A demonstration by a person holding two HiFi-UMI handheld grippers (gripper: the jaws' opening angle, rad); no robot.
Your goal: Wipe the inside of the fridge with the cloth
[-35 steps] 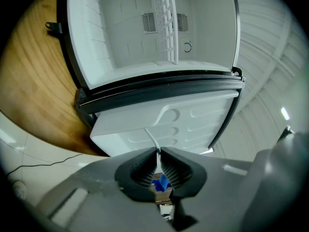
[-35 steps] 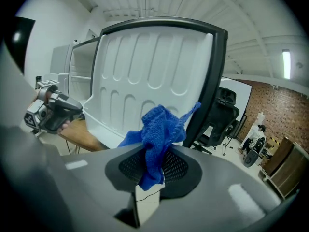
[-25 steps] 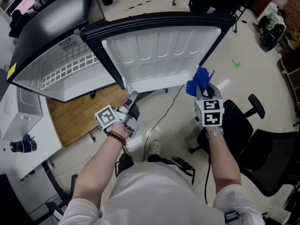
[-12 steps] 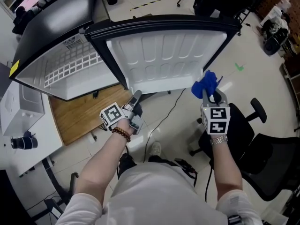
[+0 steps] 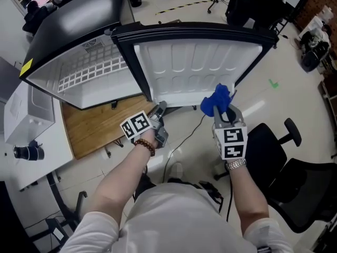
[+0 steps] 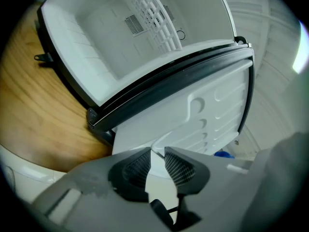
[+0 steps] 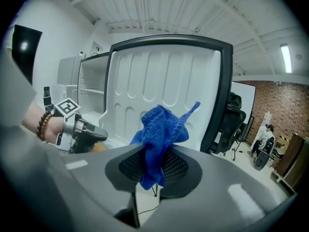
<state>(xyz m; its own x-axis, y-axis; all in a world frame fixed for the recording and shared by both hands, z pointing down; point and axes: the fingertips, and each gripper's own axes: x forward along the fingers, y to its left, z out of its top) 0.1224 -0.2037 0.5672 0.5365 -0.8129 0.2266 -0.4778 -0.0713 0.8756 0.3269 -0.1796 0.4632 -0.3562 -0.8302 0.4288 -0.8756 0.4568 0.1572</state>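
The fridge (image 5: 79, 62) stands with its white inside (image 6: 111, 37) bare and its door (image 5: 195, 62) swung wide. My left gripper (image 5: 161, 108) sits at the door's lower corner. Its jaws have just been opening, and the door's white corner (image 6: 155, 151) shows in the gap between the pads, which stand apart from it. My right gripper (image 5: 224, 112) is shut on a blue cloth (image 5: 215, 100), which bunches up above the pads (image 7: 161, 127). It hangs in front of the door's ribbed inner liner (image 7: 159, 81), apart from it.
The fridge rests on a wooden board (image 5: 100, 128). A black office chair (image 5: 295, 162) stands right of my right arm. A white desk with a dark lens (image 5: 23, 153) is at the left. A cable (image 5: 181, 136) trails across the floor below the door.
My right gripper has carried the cloth leftwards, nearer the door's lower edge. The left gripper has sunk a little beside the door's corner.
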